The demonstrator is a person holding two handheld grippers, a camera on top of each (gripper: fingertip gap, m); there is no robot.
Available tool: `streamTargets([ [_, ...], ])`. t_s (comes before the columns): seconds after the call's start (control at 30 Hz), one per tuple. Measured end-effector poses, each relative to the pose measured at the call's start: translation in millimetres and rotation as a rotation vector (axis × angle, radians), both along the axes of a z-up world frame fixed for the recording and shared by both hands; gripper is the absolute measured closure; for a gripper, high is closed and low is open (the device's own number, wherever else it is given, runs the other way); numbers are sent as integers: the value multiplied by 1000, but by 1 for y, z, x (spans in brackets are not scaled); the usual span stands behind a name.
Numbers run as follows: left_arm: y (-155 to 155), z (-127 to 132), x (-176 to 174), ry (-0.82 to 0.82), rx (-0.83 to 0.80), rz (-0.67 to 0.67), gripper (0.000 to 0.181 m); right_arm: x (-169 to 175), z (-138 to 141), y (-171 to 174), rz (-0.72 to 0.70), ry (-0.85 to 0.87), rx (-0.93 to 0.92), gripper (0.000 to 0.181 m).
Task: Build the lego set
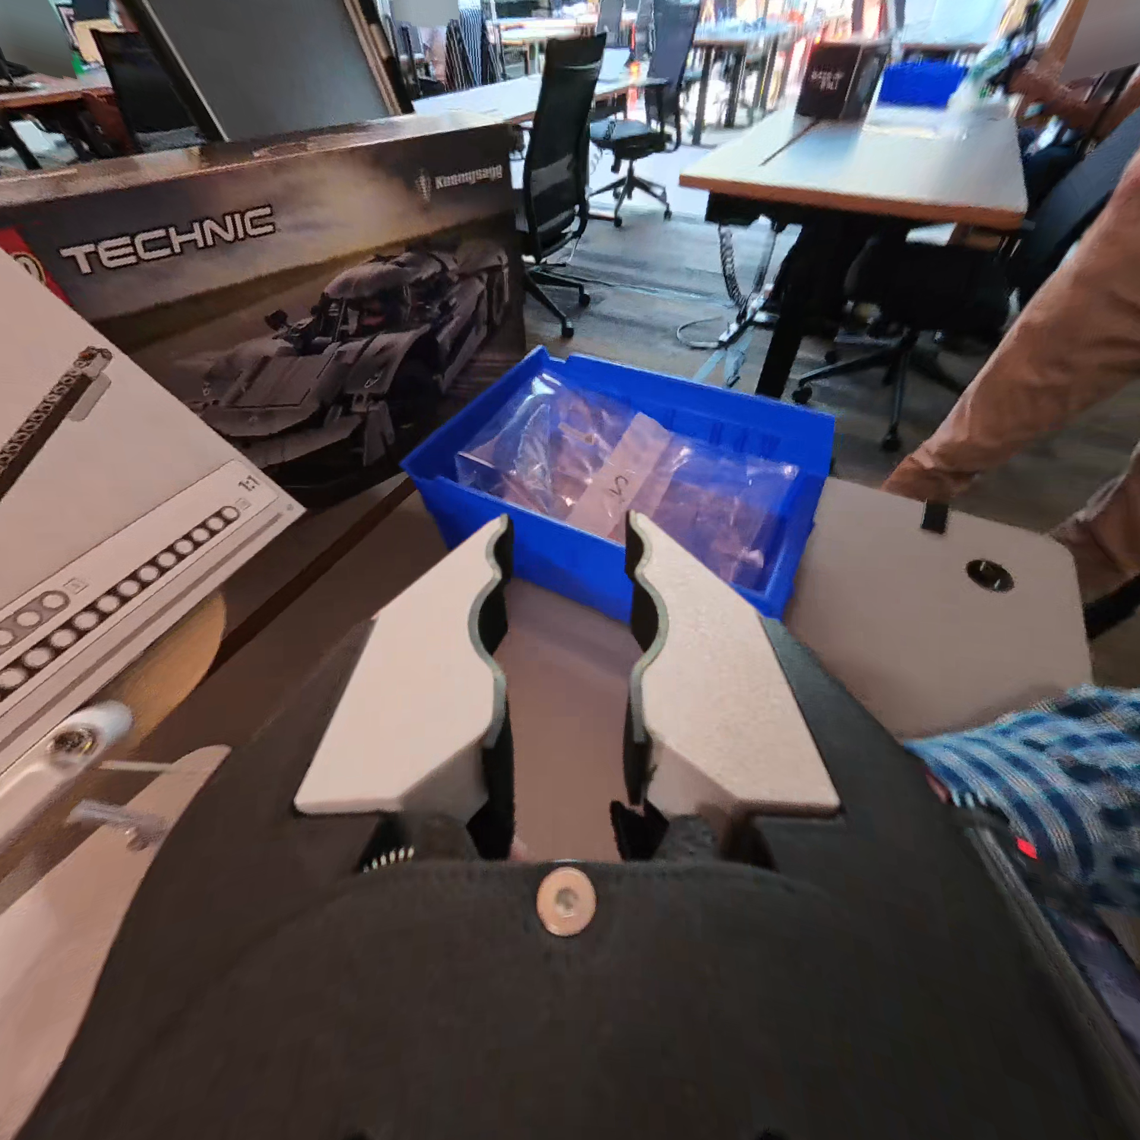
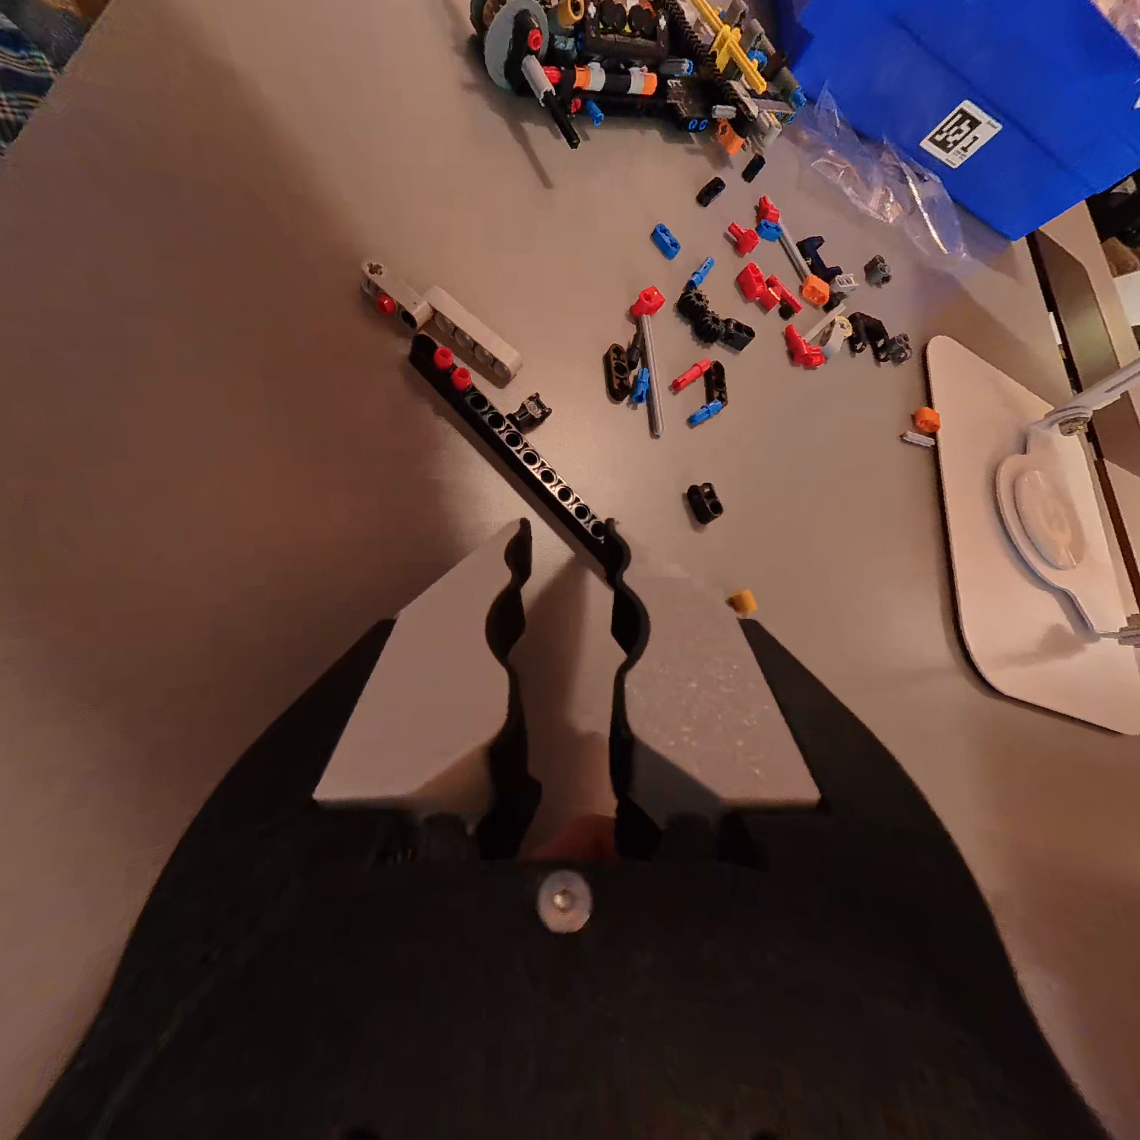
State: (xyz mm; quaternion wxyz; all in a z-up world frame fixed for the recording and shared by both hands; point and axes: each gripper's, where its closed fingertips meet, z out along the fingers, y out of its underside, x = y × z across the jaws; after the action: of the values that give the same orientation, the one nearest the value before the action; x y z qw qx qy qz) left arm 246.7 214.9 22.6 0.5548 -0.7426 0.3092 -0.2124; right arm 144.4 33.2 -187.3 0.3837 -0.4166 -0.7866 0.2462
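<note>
In the right wrist view my right gripper (image 2: 567, 536) is open and empty, low over the grey table (image 2: 247, 432). A long black beam (image 2: 524, 456) with red pins at its far end lies diagonally ahead, and its near end reaches my right fingertip. A grey beam (image 2: 469, 333) lies beside its far end. Several loose small parts (image 2: 728, 308) are scattered ahead to the right. A partly built model (image 2: 629, 61) sits at the far edge. In the left wrist view my left gripper (image 1: 567, 543) is open and empty, facing a blue bin (image 1: 555, 561) of bagged parts.
The set's box (image 1: 277, 277) stands at the left, with the open instruction booklet (image 1: 123, 493) in front of it. A person's sleeve (image 1: 1018, 370) reaches in at the right. A white stand base (image 2: 987, 555) lies at the right, and a blue bin (image 2: 987, 74) at the far right. Left tips to right tips: about 30 cm. My right gripper is the nearer one to the partly built model (image 2: 629, 61): about 20 cm, against 45 cm.
</note>
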Motion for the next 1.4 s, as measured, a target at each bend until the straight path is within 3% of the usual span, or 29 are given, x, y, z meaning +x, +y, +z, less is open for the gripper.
streamTargets([
  [0.17, -67, -35, -48, 369, 162, 78, 146, 1, -2, -1, 4, -16, 3, 168],
  [0.23, -99, -57, -74, 473, 155, 123, 146, 2, -2, 0, 0, -17, -1, 167],
  [0.37, -161, -110, -100, 435, -33, 135, 143, 2, 0, 2, -15, -8, 2, 160],
  [0.43, -187, -138, -102, 460, -107, 118, 131, 2, 1, 2, -18, -3, 4, 157],
  [0.6, -213, -165, -104, 368, -180, 188, 128, 4, 2, 7, -39, 5, 4, 154],
  [0.87, -224, -196, -122, 456, -209, 304, 134, 2, 5, 5, -38, 20, 23, 154],
  [0.93, -225, -200, -124, 443, -215, 328, 133, 1, 18, 15, -86, 85, 49, 155],
  [1.03, -228, -205, -127, 433, -218, 351, 131, 4, 63, 61, -309, 295, 25, 148],
  [1.1, -229, -211, -127, 427, -226, 356, 129, 18, 98, 111, -524, 462, -12, 126],
  [1.17, -227, -210, -130, 437, -205, 371, 127, 33, 132, 156, -703, 579, -53, 115],
  [1.27, -224, -211, -131, 423, -224, 367, 127, 40, 180, 213, -790, 734, -83, 88],
  [1.33, -223, -212, -131, 403, -245, 362, 126, 39, 198, 256, -836, 800, -139, 70],
  [1.4, -222, -213, -133, 377, -272, 364, 123, 37, 208, 298, -882, 873, -168, 63],
])
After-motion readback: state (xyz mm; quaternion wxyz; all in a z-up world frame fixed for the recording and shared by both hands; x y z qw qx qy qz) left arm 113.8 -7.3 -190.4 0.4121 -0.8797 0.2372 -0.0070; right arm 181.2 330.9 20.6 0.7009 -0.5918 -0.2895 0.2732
